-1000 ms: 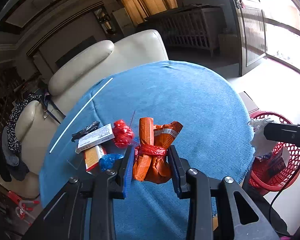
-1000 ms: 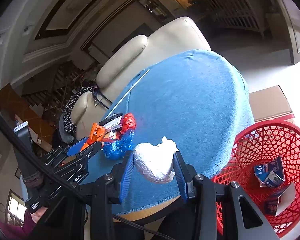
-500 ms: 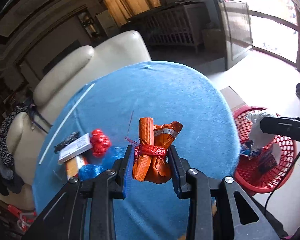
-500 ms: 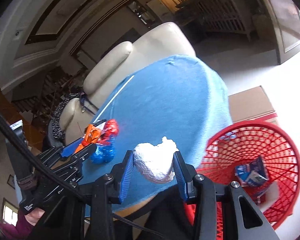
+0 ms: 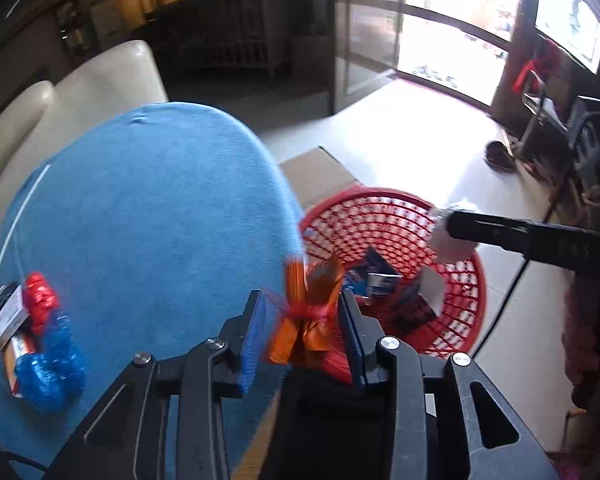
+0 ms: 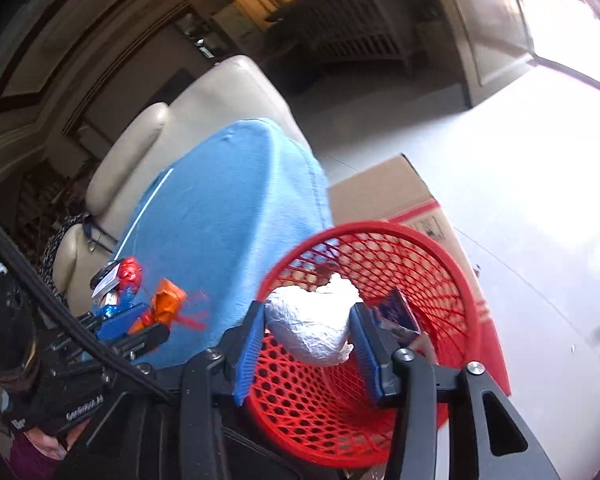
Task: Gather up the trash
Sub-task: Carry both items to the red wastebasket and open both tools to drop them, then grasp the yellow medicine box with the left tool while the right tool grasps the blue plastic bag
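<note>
blue tablecloth (image 5: 148, 216), red basket (image 6: 452, 256), grippers' jaws just opening around trash

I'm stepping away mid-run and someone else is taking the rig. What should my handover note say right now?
Left gripper: jaws just opened, and the orange wrapper bundle sits loose between them at the table edge beside the red basket.
Right gripper: jaws just opening, with the white paper wad between them over the basket; unclear whether it is still gripped.
Done: some cartons are in the basket.
Left: the red wad, blue wad and small boxes on the table.
</note>
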A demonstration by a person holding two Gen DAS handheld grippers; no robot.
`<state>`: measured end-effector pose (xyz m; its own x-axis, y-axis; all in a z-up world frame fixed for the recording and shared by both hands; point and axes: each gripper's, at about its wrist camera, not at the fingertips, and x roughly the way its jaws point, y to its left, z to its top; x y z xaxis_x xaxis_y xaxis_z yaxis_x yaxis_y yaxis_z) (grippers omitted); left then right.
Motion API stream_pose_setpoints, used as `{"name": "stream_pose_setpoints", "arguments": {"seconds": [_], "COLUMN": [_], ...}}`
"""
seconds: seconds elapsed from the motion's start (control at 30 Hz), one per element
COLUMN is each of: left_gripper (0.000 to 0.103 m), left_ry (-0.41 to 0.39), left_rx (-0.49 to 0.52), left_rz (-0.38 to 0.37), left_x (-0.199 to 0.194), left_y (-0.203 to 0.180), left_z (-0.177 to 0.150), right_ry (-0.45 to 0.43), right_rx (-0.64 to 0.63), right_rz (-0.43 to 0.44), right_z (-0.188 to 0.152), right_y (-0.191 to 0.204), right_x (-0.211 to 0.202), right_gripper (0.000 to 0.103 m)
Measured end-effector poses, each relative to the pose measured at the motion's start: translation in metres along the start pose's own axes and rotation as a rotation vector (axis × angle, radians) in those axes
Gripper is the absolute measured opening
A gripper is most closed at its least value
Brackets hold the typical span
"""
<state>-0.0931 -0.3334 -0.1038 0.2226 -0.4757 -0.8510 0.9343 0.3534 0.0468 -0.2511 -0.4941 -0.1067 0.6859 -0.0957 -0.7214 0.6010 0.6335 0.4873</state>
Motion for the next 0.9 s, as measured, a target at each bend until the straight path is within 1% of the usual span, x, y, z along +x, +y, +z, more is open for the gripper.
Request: {"name": "stream_pose_setpoints", "arguments": {"seconds": [0.03, 0.07, 0.1, 0.2, 0.33, 0.53, 0.6, 0.9], "left_gripper": [0.048, 0.055, 0.057, 0.057, 0.059, 0.059, 0.059, 0.062], "left_ry": [-0.001, -0.006, -0.016, -0.029, -0.029, -0.001, -0.005, -0.039], "left_rx": [0.003, 0.002, -0.001, -0.023, -0.105, -0.219, -0.264, -0.435], "left_rz": [-0.008, -0.014, -0.016, -0.010, 0.011, 0.066, 0.076, 0.233], "left_x": [0.000, -0.001, -0.003, -0.008, -0.014, -0.024, -0.031, -0.066], "left_y": [-0.002, -0.002, -0.001, 0.010, 0.038, 0.079, 0.093, 0.164], "left_z": [0.000, 0.000, -0.001, -0.001, -0.008, -0.040, -0.054, -0.109], "right_ry": [0.005, 0.009, 0.009, 0.008, -0.004, 0.019, 0.035, 0.109], "right_rx": [0.019, 0.037, 0.051, 0.063, 0.033, -0.017, -0.046, -0.170], "right_rz": [0.001, 0.006, 0.010, 0.018, 0.019, 0.067, 0.081, 0.153], "right_z": [0.000, 0.000, 0.000, 0.001, 0.004, 0.007, 0.006, -0.005], "right_y": [-0.005, -0.008, -0.012, -0.010, 0.003, 0.035, 0.049, 0.115], "right_x": [0.000, 0.000, 0.000, 0.002, 0.004, 0.022, 0.030, 0.059], "right_gripper": [0.052, 0.054, 0.055, 0.055, 0.055, 0.055, 0.055, 0.055]}}
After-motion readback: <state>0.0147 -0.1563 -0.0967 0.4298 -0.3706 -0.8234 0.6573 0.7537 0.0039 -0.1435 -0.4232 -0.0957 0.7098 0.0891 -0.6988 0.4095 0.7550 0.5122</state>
